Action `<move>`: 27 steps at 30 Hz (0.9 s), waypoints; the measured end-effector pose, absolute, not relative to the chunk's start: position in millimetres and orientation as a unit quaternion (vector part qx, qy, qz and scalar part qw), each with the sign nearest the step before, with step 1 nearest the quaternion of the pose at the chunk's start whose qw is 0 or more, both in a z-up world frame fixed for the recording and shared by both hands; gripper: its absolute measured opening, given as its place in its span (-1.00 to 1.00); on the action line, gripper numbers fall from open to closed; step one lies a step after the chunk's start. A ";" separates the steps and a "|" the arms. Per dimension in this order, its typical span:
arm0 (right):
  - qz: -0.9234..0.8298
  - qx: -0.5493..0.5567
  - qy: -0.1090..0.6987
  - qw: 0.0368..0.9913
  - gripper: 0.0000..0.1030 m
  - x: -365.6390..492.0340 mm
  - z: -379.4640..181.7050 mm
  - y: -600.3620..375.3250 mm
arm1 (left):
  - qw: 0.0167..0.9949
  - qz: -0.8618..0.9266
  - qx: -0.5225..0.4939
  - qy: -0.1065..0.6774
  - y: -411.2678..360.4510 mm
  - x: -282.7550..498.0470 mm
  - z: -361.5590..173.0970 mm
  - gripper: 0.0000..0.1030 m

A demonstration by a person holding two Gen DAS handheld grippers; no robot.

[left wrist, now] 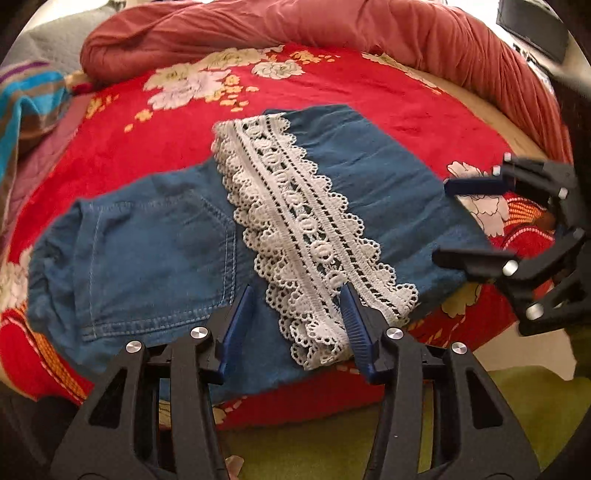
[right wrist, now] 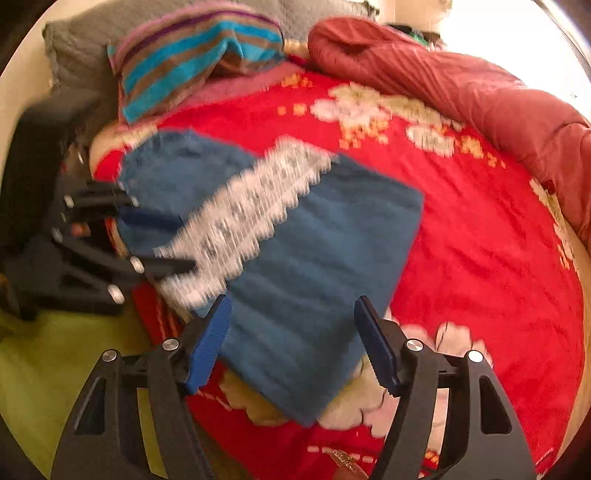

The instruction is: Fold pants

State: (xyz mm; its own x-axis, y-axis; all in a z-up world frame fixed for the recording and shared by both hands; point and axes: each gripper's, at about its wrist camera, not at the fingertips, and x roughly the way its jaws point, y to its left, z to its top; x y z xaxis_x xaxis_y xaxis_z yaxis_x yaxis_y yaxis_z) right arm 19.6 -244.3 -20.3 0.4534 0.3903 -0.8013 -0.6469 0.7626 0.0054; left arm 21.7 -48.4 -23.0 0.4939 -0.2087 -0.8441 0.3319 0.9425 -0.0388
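the blue denim pants with a white lace hem band (left wrist: 177,251) are seen already doubled over on the red floral plush blanket (left wrist: 388,107), the lace strip (left wrist: 295,229) running from about 11 o'clock to 5 o'clock across the cloth in the left wrist view, so the fold is judged to be partly made, with a further fold across still to be done. the left gripper (left wrist: 297,299) is held with its jaws apart above the near edge, one blue pad over the denim and the other over the lace, and nothing is clamped; the right gripper (right wrist: 291,321) is likewise spread wide over the plain denim end and nothing is gripped (this view is blurred). for the next move, the near edge would have to be pinched at both ends and carried over evenly. a rolled rust-red quilt (left wrist: 295,26) lies at 12 o'clock, a striped turquoise cloth (right wrist: 195,51) at 11 o'clock in the right view, and green bedding (left wrist: 517,406) is seen at 5 o'clock.
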 end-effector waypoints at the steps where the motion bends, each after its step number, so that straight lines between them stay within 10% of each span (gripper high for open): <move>1: 0.305 -0.151 0.431 0.836 0.30 20.9 -26.3 -245.7 | 0.862 -0.156 0.059 0.479 -46.2 22.2 -23.1 -0.12; 16: 0.305 -0.098 0.430 0.844 0.33 22.9 -16.4 -265.6 | 0.869 -0.149 0.057 0.468 -45.4 16.5 -15.1 -0.10; 27: 0.303 -0.081 0.393 0.864 0.52 19.8 17.1 -271.6 | 0.889 -0.119 0.033 0.442 -28.3 2.2 7.6 0.48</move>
